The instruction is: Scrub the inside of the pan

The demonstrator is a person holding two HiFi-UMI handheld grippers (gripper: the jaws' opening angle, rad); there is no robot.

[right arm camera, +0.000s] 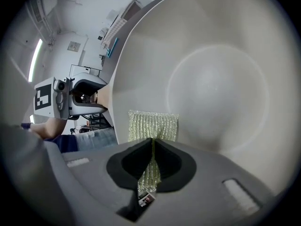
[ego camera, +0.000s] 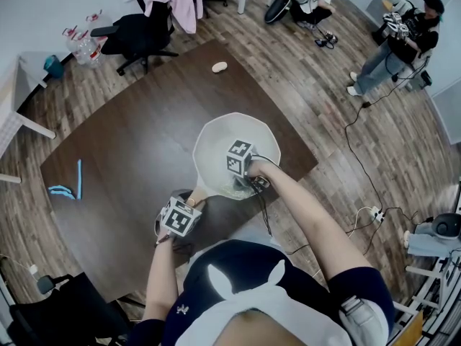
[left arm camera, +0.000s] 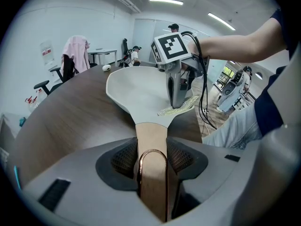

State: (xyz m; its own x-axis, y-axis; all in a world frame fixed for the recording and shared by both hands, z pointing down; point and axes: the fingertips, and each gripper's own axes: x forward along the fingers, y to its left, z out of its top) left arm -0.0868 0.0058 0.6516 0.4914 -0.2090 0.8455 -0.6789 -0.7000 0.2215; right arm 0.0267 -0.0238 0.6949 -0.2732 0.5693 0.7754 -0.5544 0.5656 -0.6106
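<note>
A pale grey pan (ego camera: 220, 144) with a tan wooden handle (left arm camera: 151, 140) lies on the dark brown table (ego camera: 130, 157). My left gripper (ego camera: 189, 206) is shut on the pan handle, near its copper hanging loop (left arm camera: 152, 164). My right gripper (ego camera: 253, 182) is shut on a yellow-green mesh scrubbing cloth (right arm camera: 152, 128). The cloth lies flat against the pan's inner wall (right arm camera: 207, 79), near the rim on the handle side. From the left gripper view, the right gripper (left arm camera: 178, 105) stands down in the pan with the cloth (left arm camera: 181, 106) under it.
A small pale object (ego camera: 219, 67) lies at the table's far edge and light blue sticks (ego camera: 68, 186) lie at its left. Office chairs (ego camera: 137, 31) stand behind the table. A person (ego camera: 403, 38) stands at the far right. Cables (ego camera: 360, 164) run across the wooden floor.
</note>
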